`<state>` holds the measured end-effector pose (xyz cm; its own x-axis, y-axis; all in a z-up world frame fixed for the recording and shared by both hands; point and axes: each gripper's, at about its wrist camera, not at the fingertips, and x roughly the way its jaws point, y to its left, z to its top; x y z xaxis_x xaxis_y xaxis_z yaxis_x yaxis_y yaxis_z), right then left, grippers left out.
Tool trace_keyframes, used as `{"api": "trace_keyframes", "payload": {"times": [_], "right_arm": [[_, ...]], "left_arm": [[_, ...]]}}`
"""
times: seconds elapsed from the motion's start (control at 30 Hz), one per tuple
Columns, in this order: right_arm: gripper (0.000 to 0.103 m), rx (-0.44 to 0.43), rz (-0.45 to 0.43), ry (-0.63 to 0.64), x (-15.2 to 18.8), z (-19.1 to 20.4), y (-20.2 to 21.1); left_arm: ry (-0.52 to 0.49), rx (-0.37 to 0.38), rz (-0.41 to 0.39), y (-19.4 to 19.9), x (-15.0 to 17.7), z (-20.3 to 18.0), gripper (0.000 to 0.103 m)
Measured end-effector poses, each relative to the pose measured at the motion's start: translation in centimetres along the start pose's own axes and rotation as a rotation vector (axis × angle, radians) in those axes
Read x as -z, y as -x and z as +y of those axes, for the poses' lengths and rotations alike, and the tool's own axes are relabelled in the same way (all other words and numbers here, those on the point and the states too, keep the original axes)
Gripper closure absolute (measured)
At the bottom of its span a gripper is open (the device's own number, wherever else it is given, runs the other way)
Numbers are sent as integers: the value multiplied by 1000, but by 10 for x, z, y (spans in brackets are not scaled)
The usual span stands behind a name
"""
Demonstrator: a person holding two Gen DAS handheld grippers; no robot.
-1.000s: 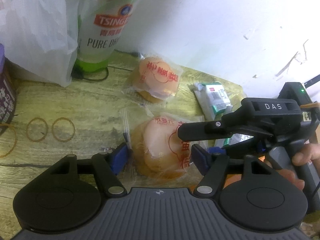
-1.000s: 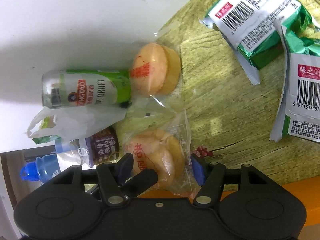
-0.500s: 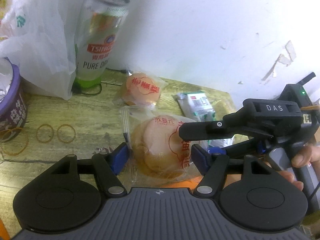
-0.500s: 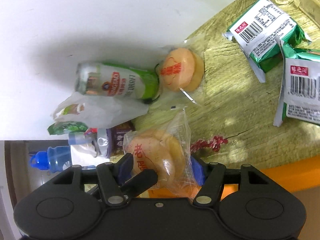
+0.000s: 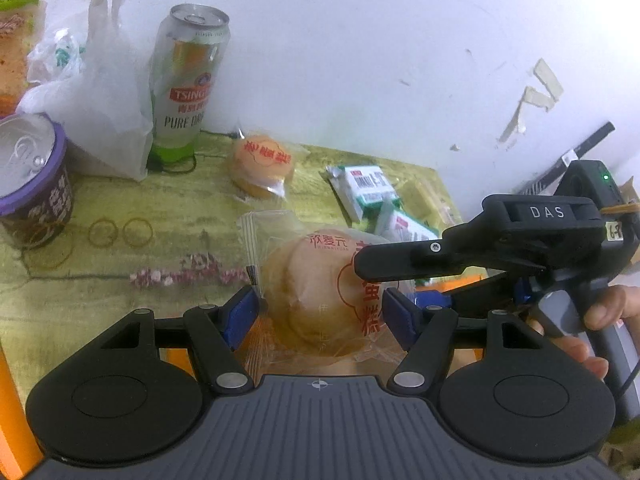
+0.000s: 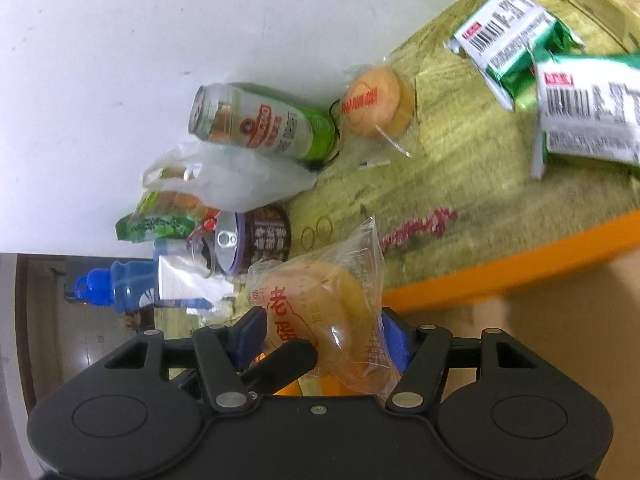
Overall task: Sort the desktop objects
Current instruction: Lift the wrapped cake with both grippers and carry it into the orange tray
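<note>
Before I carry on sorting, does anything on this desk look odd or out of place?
One oddity: both grippers are clamped on the same wrapped cake, the left gripper from one side and the right gripper across it. On the tabletop nothing looks spilled; the beer can stands upright.

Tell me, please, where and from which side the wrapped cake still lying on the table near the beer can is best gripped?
Grip the wrapped cake across its round body, coming from above. It lies flat with open table around it, and the loose film edges would slip. The beer can stands just behind-left, so close along the wall direction.
</note>
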<state>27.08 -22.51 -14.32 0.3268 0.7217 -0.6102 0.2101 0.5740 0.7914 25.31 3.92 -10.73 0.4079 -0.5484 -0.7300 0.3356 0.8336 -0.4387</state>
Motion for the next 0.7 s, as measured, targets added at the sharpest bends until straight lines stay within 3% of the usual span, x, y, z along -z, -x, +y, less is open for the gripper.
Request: {"api": "trace_keyframes", "payload": {"times": [0.4,0.7], "right_arm": [[42,26,31,-6,33,-20,-1],[42,38,65,-17,42,-32,-19]], "left_arm": [[-24,-19,41,1,38,-13,34],[-8,-37,86,-6,51,-1,34]]}}
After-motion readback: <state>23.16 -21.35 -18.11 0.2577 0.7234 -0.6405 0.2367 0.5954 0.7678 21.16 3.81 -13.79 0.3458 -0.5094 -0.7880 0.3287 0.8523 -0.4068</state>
